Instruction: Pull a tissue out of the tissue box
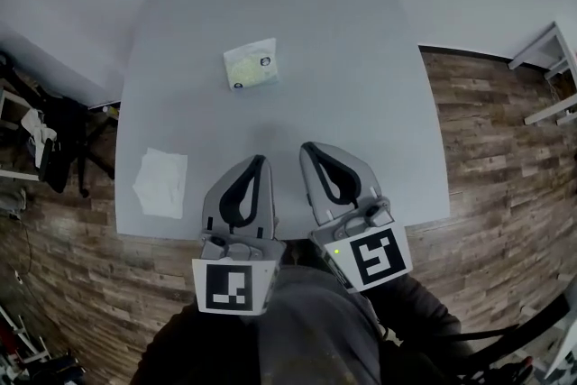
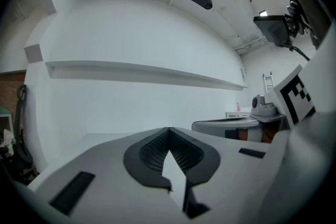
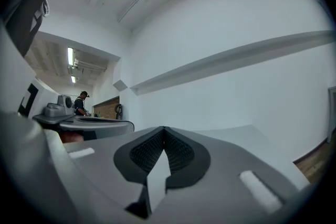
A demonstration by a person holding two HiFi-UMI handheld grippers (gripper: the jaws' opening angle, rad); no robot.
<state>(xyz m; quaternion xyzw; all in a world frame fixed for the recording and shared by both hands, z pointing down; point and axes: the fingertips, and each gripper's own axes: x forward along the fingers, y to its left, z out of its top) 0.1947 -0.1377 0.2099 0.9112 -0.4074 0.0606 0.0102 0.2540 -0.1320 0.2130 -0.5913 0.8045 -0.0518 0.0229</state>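
The grey table (image 1: 361,59) fills the middle of the head view, with wood floor (image 1: 505,131) to its left and right.

I hold both grippers side by side above the table's near edge, pointing toward the far side. My left gripper (image 1: 260,160) has its jaws closed tip to tip, with nothing between them; the left gripper view (image 2: 168,129) confirms this. My right gripper (image 1: 309,146) is likewise closed and empty, as the right gripper view (image 3: 164,128) shows.

The tissue box (image 1: 251,64), pale yellow-green, lies flat on the table's far half, slightly left of centre. It is well apart from both grippers, beyond and slightly left of the left gripper's tips.

A loose white tissue (image 1: 161,182) lies flat near the table's near-left corner, left of my left gripper and not touching it.
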